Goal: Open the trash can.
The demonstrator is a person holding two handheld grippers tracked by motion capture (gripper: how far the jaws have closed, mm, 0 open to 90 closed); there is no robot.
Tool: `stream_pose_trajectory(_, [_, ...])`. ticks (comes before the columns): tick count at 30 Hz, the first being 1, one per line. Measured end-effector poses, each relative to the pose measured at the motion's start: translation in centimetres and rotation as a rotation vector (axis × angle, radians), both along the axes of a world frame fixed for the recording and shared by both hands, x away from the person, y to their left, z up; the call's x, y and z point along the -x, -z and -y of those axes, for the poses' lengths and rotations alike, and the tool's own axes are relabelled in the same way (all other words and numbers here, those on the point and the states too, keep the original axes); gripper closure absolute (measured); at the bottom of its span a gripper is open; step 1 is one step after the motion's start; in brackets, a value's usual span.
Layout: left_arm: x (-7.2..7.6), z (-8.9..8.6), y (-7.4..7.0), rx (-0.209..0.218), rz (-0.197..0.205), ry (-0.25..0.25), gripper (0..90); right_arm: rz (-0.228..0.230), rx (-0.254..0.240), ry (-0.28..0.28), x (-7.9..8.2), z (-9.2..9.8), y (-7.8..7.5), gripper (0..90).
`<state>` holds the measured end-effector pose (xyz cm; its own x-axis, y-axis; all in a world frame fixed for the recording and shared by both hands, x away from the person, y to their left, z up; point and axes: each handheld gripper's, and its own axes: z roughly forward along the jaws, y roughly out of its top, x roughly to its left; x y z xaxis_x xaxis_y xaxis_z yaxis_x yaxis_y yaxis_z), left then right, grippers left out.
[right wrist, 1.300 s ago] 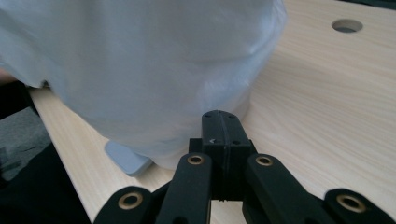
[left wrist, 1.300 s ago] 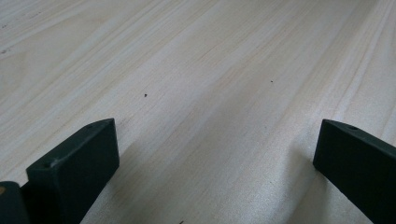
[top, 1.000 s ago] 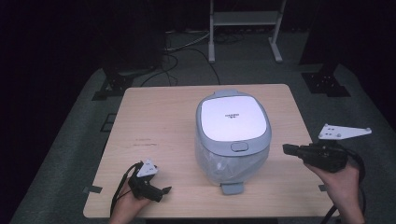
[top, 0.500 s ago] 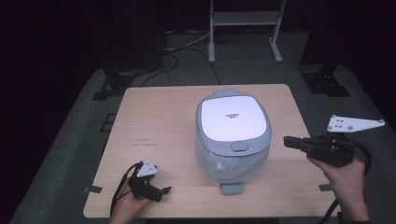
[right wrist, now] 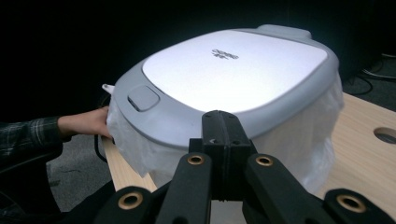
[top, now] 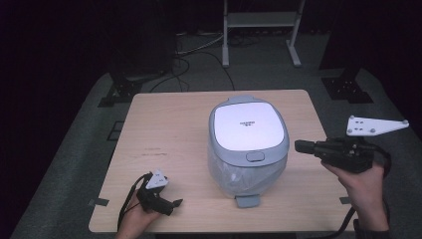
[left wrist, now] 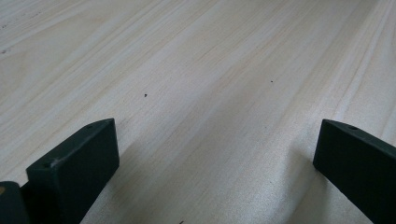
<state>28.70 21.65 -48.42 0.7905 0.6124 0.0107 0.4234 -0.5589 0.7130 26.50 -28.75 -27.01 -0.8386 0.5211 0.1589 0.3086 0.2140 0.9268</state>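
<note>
A grey rice cooker [top: 248,144] with a white lid [top: 246,126] stands shut on the wooden table [top: 169,134]; thin plastic film wraps its body. My right gripper [top: 298,146] hovers to the cooker's right, level with its rim, pointing at it, jaws shut with nothing between them. From the right gripper view the closed fingertips [right wrist: 223,128] sit just in front of the cooker [right wrist: 224,79] and its lid button [right wrist: 143,97]. My left gripper [top: 175,203] rests at the table's front left, jaws open. The left gripper view looks over bare wood between its two fingers [left wrist: 79,163].
A grey tab [top: 247,200] lies on the table in front of the cooker. Black stand legs [top: 119,92] and cables [top: 194,50] lie on the grey floor behind the table, with a white rack [top: 261,22] at the back. A hole [right wrist: 385,135] marks the tabletop.
My right gripper has risen from near the tabletop to the height of the cooker's rim, still shut. The left gripper and the cooker have not moved.
</note>
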Motion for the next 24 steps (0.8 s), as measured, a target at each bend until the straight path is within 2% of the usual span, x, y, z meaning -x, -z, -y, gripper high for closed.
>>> stream_pose_trajectory(12, [0.0, 0.0, 0.0, 0.0, 0.0, 0.0, 0.0, 0.014, -0.015, -0.064, -0.2, -1.7, -0.7, 90.0])
stream_pose_trajectory(24, [0.0, 0.0, 0.0, 0.0, 0.0, 0.0, 0.0, 0.027, -0.006, -0.125, -0.4, -4.2, -1.0, 90.0])
